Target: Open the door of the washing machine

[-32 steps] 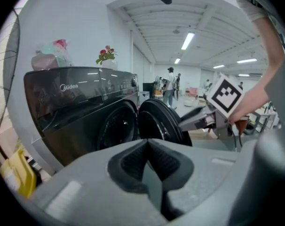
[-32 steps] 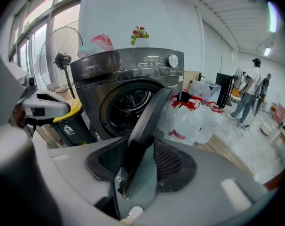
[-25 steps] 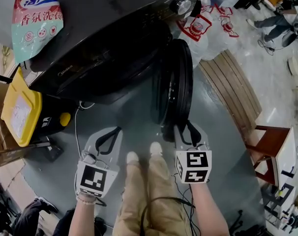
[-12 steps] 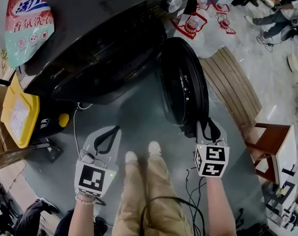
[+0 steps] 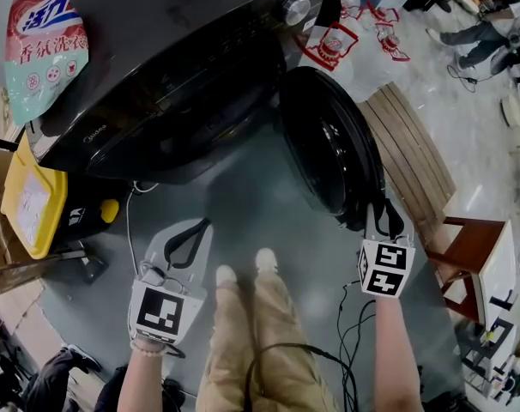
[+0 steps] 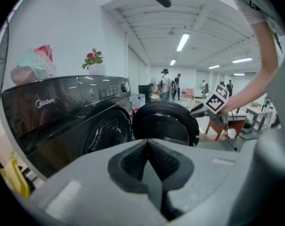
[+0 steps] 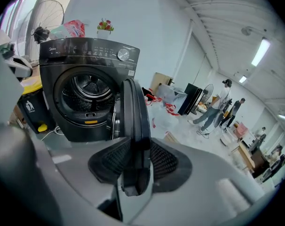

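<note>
Grey floor of a big, bright hall, with people far off at the back. At the left the black washer stands with a detergent bag on its top's left corner and a yellow bin just beside it on the floor.

My left tongs hang low in front of the washer with the pads pressed together and nothing between them. They are well apart from the door.

The door is already off the front. It stands upright and swung out to the right of the drum mouth, roughly square to the washer's face. The hinge side is at the washer and the free edge points towards me.

My right tongs have that free edge. The jaws have just been closing, and the rim sits between the pads, gripped at about half width. Seen from the tongs, the door runs edge-on straight ahead, so I judge any further opening to be a sideways sweep to the right, around the hinge. The right hand is the one placed for it. Wooden boards lie on the floor on that side and may limit the swing.
</note>
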Action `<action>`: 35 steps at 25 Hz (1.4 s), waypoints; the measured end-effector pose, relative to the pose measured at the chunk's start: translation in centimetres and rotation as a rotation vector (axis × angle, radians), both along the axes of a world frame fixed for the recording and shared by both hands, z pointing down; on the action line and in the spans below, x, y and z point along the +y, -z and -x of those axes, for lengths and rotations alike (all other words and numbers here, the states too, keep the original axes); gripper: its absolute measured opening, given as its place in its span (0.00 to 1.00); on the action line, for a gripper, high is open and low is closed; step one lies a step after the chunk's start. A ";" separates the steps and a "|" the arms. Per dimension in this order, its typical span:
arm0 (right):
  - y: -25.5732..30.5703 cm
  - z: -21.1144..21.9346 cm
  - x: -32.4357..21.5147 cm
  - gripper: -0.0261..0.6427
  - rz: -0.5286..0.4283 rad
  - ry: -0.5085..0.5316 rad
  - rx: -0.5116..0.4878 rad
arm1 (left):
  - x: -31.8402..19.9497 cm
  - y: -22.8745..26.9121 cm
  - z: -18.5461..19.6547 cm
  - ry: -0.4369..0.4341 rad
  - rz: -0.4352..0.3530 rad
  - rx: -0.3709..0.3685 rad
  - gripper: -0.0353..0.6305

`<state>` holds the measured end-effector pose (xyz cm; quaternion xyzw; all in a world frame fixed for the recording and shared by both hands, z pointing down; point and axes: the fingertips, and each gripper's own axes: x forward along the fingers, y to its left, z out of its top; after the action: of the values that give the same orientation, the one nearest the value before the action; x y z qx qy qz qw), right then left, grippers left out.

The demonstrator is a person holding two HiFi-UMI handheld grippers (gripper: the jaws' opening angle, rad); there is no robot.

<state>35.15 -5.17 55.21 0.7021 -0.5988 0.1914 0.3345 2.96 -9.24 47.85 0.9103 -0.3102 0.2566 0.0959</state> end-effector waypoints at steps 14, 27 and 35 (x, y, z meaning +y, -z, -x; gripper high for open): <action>0.6 -5.3 -0.6 0.20 -0.014 -0.126 -0.080 | -1.9 2.5 0.2 0.039 -0.039 0.006 0.04; 15.4 9.6 -1.3 0.14 -0.170 0.238 -0.185 | -2.0 13.9 2.8 0.033 -0.120 -0.017 0.04; 23.6 15.8 -0.8 0.09 -0.280 0.289 -0.380 | 0.5 20.4 5.7 0.055 -0.134 0.017 0.04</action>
<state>19.39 -5.99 31.64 0.6003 -0.7653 0.1853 0.1400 -2.73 -8.76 27.48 0.9081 -0.3507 0.2247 0.0443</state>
